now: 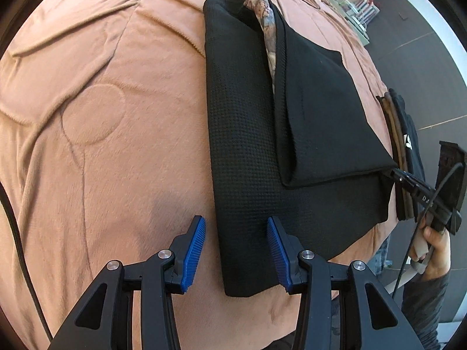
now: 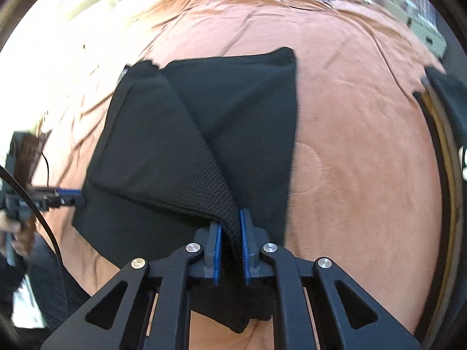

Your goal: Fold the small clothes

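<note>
My right gripper (image 2: 231, 233) has its blue pads (image 2: 217, 245) pinched narrow on a lifted corner of the black garment (image 2: 163, 134), the knit fabric bunched between them and pulled up into a ridge. From that pinch the cloth slopes away onto the orange bedspread (image 2: 364, 116), partly folded over itself. My left gripper (image 1: 235, 233) hangs over the garment's near edge with its jaws partly apart, one pad over the bedspread and the other over the black fabric; I can't tell whether either touches. From the left wrist view the garment shows a patterned lining (image 1: 268, 29) at its far fold. A stack of folded clothes (image 1: 404, 151) sits at the bed's edge beside it.
</note>
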`<state>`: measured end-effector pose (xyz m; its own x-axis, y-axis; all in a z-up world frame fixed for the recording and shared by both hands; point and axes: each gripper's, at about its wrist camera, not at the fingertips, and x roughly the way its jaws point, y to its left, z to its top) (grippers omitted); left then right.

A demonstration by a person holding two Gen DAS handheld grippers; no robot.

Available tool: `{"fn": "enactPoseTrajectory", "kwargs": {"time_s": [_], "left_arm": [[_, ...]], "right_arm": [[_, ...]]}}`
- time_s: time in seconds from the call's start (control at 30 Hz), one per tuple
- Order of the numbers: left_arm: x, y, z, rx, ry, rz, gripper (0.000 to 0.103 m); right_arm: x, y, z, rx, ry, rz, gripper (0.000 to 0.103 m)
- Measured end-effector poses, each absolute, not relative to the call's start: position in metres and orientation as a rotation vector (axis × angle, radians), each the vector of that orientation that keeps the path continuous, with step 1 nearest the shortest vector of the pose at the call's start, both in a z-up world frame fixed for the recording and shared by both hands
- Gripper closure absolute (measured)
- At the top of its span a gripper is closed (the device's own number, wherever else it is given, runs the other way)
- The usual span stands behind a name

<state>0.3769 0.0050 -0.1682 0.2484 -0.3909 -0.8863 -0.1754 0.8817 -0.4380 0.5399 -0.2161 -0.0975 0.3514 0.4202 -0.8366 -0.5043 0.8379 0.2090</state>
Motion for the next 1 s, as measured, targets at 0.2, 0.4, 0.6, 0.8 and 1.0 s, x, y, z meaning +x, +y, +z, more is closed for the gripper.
{"fn": "enactPoseTrajectory", "kwargs": {"time_s": [0.2,0.4,0.6,0.8,1.0], "left_arm": [[0.382,0.003,-0.176,-0.475,1.336,-0.150,0.057],[0.384,0.007,-0.175,-0.486,1.337,-0.135,0.057],[0.392,0.010,-0.167,-0.472,1.305,-0.137,0.057],[0.405,0.004,-0.175,-0.472,1.304,-0.138,0.057],[0.418,0.001,-0.177,-0.459,1.282,-0.157,0.057]], "right_arm": [[0.552,-0.230,-0.107,0.003,1.073,0.603,0.095],[0.562,-0.223,-0.107,-0.018,1.065,0.532,0.089],[0.538,-0.199,-0.085,-0.224,0.977,0.500,0.023],[0.511,-0.155,-0.081,-0.409,0.955,0.587,0.023],[0.500,-0.110,-0.096,-0.560,0.960,0.620,0.023]]}}
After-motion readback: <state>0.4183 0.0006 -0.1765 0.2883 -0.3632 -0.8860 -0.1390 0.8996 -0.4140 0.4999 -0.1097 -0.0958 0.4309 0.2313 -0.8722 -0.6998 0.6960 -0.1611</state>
